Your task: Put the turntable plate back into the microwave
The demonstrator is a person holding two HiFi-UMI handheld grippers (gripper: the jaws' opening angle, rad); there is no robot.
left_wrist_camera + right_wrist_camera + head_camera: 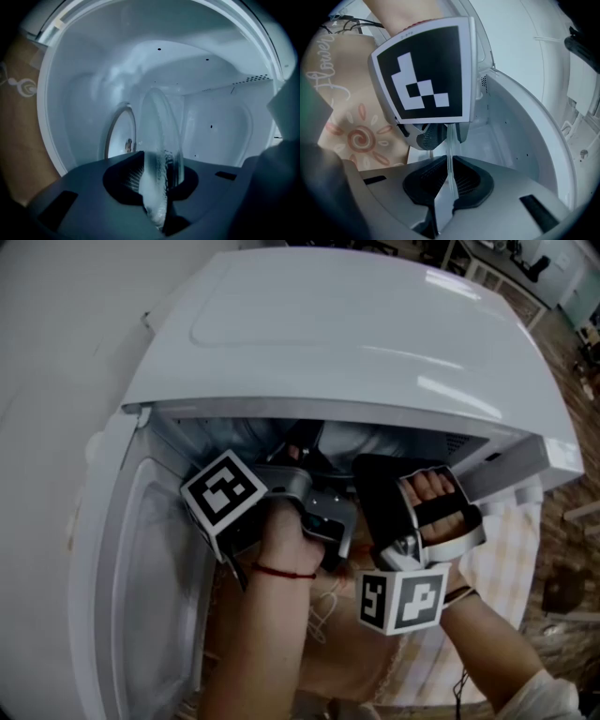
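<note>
- Left gripper view: left tongs [156,174] are standing slightly apart around the turntable plate [160,117] inside the microwave [211,93].
- The right tongs [449,177] are clamping its rim.

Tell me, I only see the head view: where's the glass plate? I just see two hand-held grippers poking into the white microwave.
Observer: The clear round glass turntable plate reaches into the white microwave cavity, its rim between the left hand-held gripper's jaws.
Operator: Is the other one holding it too?
Observer: Yes, the right hand-held gripper is shut on its rim.
Operator: What's beside the microwave?
Observer: A beige cloth printed with a sun swirl and the word Flower.
</note>
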